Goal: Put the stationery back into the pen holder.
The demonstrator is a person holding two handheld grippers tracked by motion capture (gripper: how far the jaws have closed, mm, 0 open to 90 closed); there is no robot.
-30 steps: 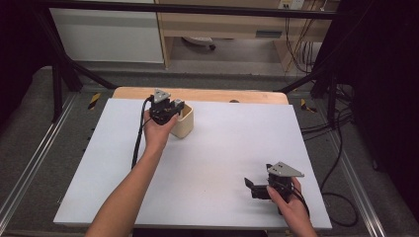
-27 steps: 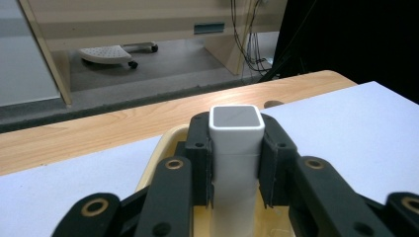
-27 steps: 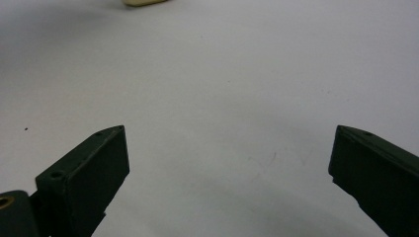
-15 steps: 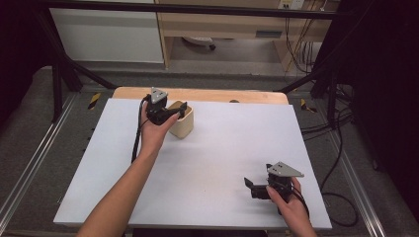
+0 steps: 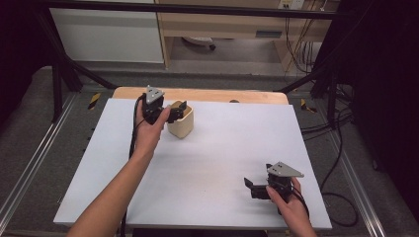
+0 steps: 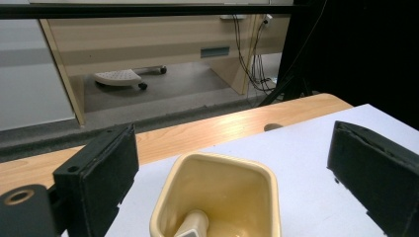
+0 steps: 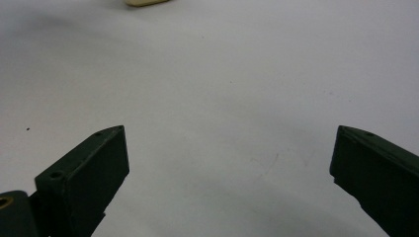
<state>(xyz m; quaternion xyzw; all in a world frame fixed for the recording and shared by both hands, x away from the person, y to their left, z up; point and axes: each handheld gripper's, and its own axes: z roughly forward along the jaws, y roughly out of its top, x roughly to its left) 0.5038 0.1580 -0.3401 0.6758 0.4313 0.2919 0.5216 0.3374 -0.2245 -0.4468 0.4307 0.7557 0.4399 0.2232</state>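
The cup (image 5: 180, 122) is the one obstacle on the white board (image 5: 217, 153), standing near its far left corner. The left gripper (image 5: 173, 112) crowds the cup's left side and rim. Right of the cup and nearer the person, the board lies bare.

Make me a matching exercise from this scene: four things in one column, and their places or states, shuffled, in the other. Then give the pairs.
Things:
1. cream square-mouthed ceramic cup
2. left gripper
3. right gripper
4. white table cover

Places or states:
A. open, low over the near right part of the table
B. stands at the far left, something pale lying inside it
C. open, jaws on either side above the cup's mouth
D. spread over the light wooden tabletop

Pairs: 1-B, 2-C, 3-A, 4-D
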